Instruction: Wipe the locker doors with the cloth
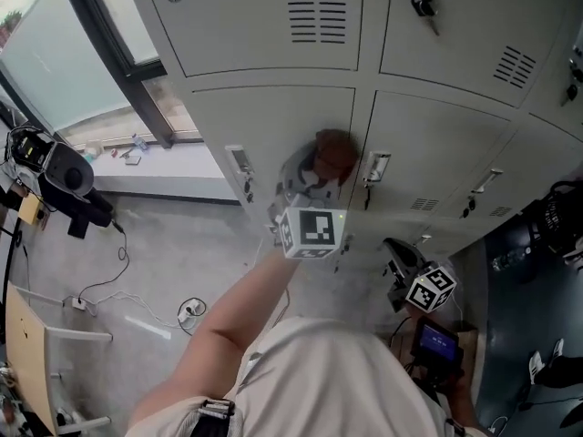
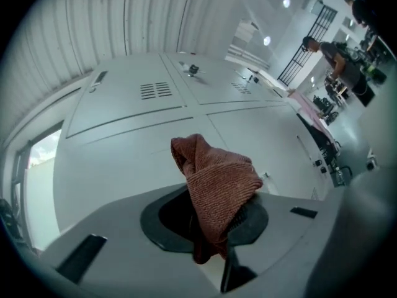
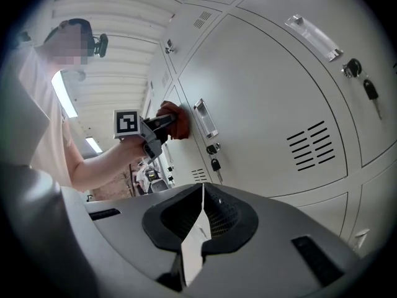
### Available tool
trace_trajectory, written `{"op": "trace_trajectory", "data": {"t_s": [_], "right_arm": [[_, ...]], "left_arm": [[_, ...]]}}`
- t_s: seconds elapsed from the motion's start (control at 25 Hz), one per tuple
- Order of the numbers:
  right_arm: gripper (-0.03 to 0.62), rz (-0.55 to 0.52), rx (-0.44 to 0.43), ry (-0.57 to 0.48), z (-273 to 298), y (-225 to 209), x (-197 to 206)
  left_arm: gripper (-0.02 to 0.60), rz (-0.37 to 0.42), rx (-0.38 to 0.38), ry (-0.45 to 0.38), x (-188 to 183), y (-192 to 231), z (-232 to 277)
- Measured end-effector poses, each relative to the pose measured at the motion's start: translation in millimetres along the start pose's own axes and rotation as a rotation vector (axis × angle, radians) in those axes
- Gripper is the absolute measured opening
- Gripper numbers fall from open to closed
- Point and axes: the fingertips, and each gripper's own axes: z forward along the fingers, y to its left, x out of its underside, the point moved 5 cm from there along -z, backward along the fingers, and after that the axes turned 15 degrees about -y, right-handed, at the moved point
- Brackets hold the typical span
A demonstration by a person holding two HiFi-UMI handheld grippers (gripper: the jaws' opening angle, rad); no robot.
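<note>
My left gripper (image 1: 321, 178) is shut on a reddish-brown cloth (image 1: 333, 156) and presses it against a grey locker door (image 1: 273, 126), near that door's right edge. In the left gripper view the cloth (image 2: 217, 182) bunches up out of the jaws in front of the door (image 2: 124, 166). The right gripper view shows the same cloth (image 3: 172, 120) held on the door beside a recessed handle (image 3: 205, 118). My right gripper (image 1: 398, 271) hangs low at the right, away from the lockers, its jaws closed together with nothing in them.
Grey lockers fill the wall, with handles (image 1: 376, 167), vents (image 1: 318, 21) and keys (image 1: 422, 3) in locks. A window (image 1: 64, 53) and sill are at the left. Cables (image 1: 118, 289) and a black device (image 1: 68, 185) lie on the floor. Dark equipment (image 1: 547, 226) stands at the right.
</note>
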Motion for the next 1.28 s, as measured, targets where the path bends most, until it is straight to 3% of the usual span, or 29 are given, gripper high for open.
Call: {"op": "trace_trajectory", "data": {"t_s": [0.16,0.4,0.64,0.76,1.0,1.28], "right_arm": [[0.018,-0.009,-0.021,0.022,12.0,3.7,3.3],[0.018,-0.031,-0.067,0.059,34.3,17.5,11.4],[0.018,-0.06,-0.099,0.097,52.8,27.2,20.6],[0.018,-0.063,-0.096,0.102,57.5,29.3,22.4],[0.018,-0.057,-0.074,0.071,57.5,29.5,17.2],[0.018,-0.056,-0.051,0.038,49.6,22.3,9.6]], "left_arm": [[0.072,0.039,-0.128,0.022,8.0,61.4,-24.0],[0.072,0.053,-0.304,0.144,49.4,143.9,-74.4],[0.072,-0.033,-0.46,0.181,67.8,212.6,-106.7],[0.072,-0.019,-0.456,0.152,57.7,213.2,-99.7],[0.072,0.001,-0.46,0.077,32.7,173.6,-75.1],[0.072,0.045,-0.18,-0.063,-10.7,66.6,-16.0]]}}
